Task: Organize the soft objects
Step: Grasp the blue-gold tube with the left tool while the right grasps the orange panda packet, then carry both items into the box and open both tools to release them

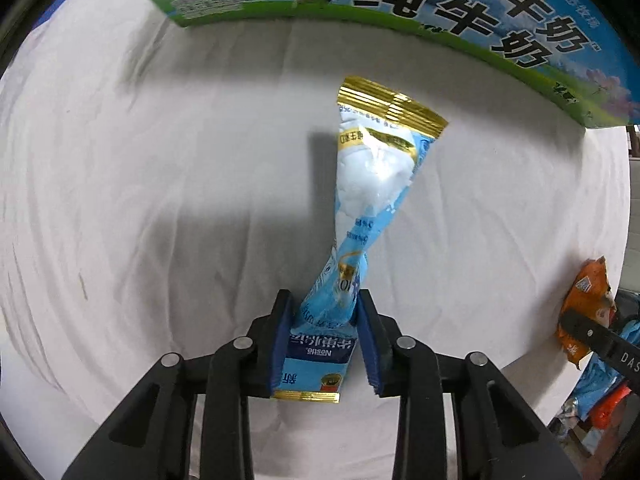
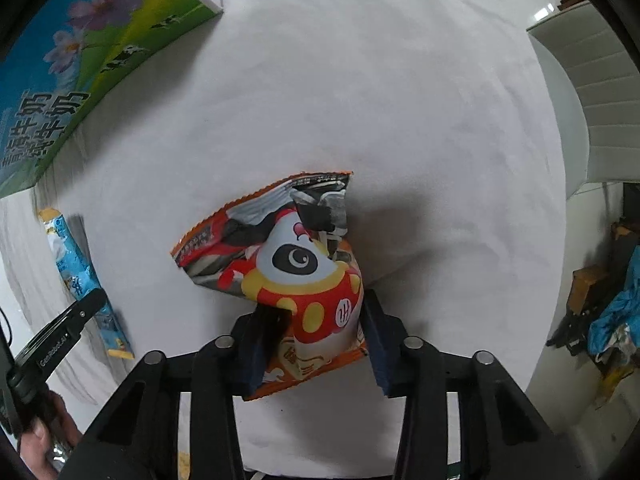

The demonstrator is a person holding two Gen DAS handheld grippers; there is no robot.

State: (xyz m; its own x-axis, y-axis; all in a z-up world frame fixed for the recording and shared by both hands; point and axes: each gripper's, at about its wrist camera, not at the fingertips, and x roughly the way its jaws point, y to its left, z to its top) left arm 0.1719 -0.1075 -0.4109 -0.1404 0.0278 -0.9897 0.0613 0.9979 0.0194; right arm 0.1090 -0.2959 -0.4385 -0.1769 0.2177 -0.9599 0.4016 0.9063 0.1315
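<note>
My left gripper (image 1: 325, 312) is shut on a long light-blue sachet with gold ends (image 1: 368, 184) and holds it above the white cloth; the sachet twists near the blue pads. My right gripper (image 2: 320, 320) is shut on an orange and red snack bag with a cartoon face (image 2: 296, 264), also held over the cloth. The snack bag shows at the right edge of the left wrist view (image 1: 586, 304). The sachet shows at the left of the right wrist view (image 2: 76, 272).
A blue and green milk carton box (image 1: 460, 24) lies at the far side of the cloth-covered table (image 1: 160, 160), and shows in the right wrist view (image 2: 80, 60). Beyond the table's right edge there are blue bags and clutter (image 2: 616, 320).
</note>
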